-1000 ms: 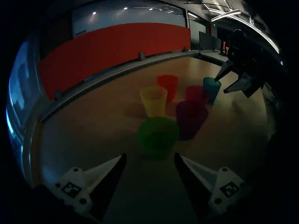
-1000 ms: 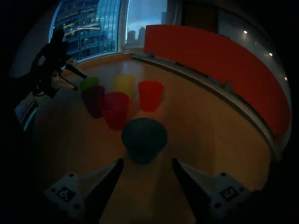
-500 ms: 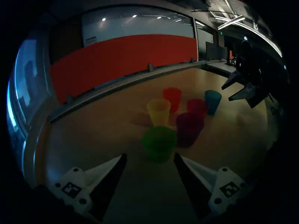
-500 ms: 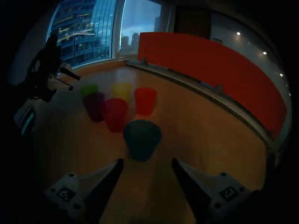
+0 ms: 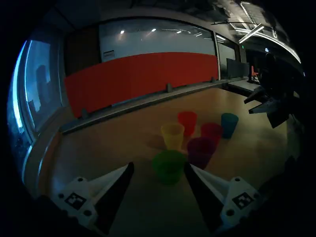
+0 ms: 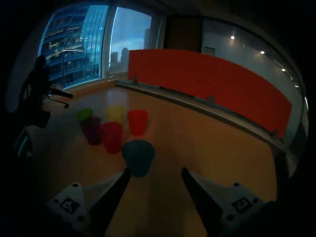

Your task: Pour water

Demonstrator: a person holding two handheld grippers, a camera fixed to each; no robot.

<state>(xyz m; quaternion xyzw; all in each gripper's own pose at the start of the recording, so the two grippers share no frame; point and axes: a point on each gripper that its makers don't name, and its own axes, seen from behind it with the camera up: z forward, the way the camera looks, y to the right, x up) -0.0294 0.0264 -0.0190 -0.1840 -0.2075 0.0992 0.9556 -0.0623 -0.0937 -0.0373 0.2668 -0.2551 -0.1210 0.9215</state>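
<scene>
Left gripper [image 5: 157, 165] and right gripper [image 6: 155, 170] gape wide, empty; translucent green plastic cup [image 5: 169, 166] stands just beside the yellow plastic cup [image 5: 172, 135], teal plastic cup [image 6: 138, 157] apart from it; recommend centring each cup squarely between the jaws before closing.

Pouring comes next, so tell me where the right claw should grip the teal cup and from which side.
Probably grip the teal cup across its side wall near mid-height, straight in from where the right claw is. It stands upright, tapering downward; its near face is free, while the red cup crowds its far side.
</scene>
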